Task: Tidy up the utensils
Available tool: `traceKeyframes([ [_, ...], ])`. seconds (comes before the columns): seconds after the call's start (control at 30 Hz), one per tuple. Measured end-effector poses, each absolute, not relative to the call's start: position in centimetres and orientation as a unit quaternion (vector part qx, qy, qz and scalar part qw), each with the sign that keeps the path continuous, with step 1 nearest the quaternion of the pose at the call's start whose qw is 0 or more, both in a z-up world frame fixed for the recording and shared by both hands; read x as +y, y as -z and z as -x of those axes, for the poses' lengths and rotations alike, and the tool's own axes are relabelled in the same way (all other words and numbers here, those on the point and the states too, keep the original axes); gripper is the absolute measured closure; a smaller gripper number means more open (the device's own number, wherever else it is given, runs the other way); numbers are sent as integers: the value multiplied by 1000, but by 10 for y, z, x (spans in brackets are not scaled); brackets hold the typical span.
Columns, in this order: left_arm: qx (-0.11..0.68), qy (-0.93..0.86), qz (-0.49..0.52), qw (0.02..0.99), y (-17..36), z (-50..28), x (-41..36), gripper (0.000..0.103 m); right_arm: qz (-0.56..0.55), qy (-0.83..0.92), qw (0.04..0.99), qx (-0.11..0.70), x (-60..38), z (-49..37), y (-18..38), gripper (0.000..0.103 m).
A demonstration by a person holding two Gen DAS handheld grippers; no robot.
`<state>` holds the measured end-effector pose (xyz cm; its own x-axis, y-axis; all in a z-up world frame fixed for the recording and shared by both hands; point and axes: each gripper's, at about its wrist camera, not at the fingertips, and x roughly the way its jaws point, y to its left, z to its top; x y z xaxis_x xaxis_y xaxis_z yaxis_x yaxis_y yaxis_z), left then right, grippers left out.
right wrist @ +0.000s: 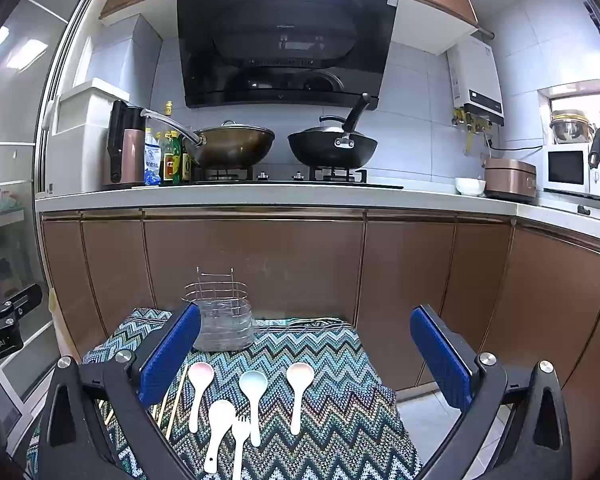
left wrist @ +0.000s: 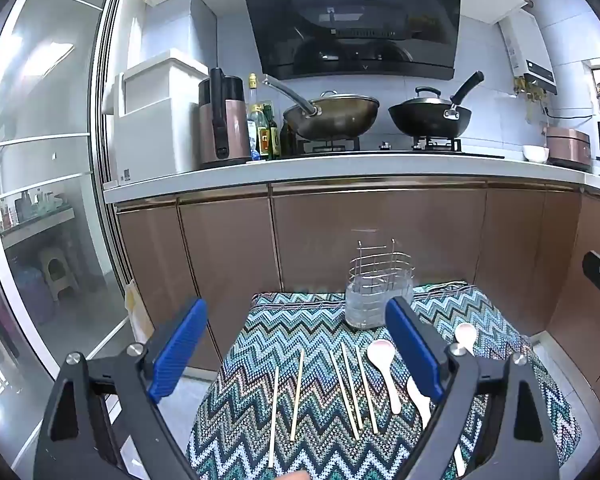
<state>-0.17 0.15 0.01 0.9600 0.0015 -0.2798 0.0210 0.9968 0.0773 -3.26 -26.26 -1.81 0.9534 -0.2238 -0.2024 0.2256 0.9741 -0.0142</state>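
Wire caddy [right wrist: 218, 312] stands empty at the cloth's [right wrist: 340, 400] far edge; chopsticks [left wrist: 350, 388] and spoons [right wrist: 254, 400] lie before it. Left gripper [left wrist: 296, 356] and right gripper [right wrist: 306, 360] hover wide, empty. No utensil picked yet; next, close on one.

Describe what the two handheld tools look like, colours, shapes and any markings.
Both match. The left tool and the right tool each have two flat, ribbed blue pads mounted on angular black frames with triangular cut-outs and round silver bolts. Seen from the right wrist view, the left tool's black body carries white lettering, partly cut off. No cables, sleeves or hands show clearly.
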Motion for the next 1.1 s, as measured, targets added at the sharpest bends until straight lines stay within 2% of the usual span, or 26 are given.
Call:
traceKeyframes([
  [1.1,147,1,-30,989,4,-4,7,13,-3,116,988,105,-264,32,21,0],
])
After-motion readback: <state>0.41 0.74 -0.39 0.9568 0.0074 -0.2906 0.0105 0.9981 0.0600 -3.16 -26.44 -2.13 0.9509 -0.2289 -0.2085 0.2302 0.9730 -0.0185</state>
